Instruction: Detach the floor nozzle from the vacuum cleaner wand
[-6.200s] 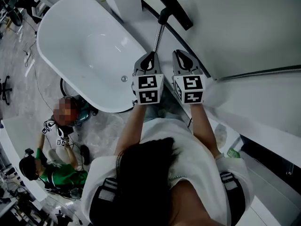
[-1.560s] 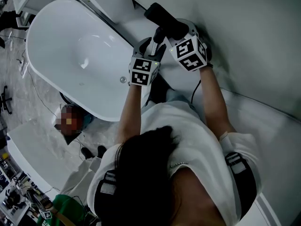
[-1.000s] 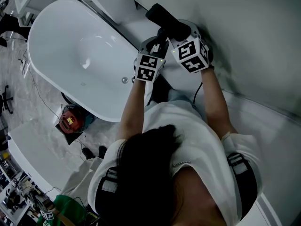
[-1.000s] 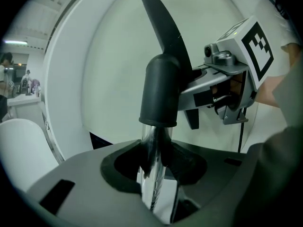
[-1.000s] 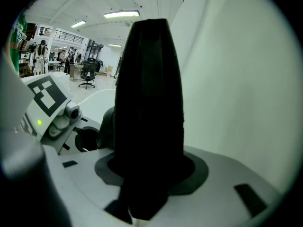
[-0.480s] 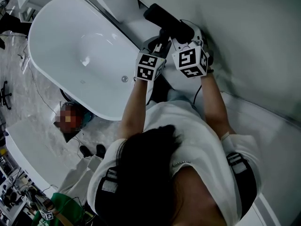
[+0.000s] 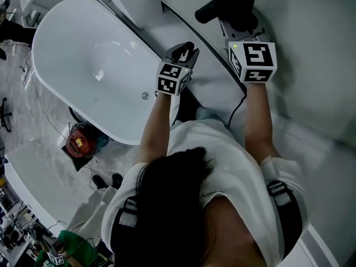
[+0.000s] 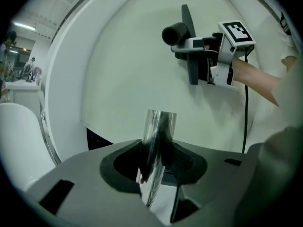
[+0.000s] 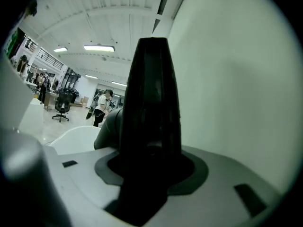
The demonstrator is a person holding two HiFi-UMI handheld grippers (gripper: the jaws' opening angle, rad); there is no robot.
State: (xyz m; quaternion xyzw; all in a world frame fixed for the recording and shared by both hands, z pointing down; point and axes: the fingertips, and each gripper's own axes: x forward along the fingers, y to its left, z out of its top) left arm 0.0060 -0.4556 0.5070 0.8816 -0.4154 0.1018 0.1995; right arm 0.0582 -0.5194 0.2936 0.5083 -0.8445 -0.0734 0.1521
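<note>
White bathroom-ish setup, big tub (image 7: 89, 65) on the left and a curved wall (image 7: 311, 49) ahead; left tongs (image 7: 186, 50) are clamped on the shiny wand (image 8: 160, 126), its top end bare; right tongs (image 7: 240, 26) are clamped on the black nozzle (image 9: 151, 103), up by the wall, well apart from the wand, so it's off.

Reaches forward with left forearm (image 7: 158, 121) and right forearm (image 7: 258, 121), both bare below white sleeves; holds the left tongs (image 7: 186, 52) nearer the body, clamped on the shiny wand (image 8: 158, 131) (tube end poking out past the jaws); carries the right tongs (image 7: 240, 26) further out and higher, well apart from the left, closed on the black floor nozzle (image 9: 151, 103), wrist in line with the forearm.
</note>
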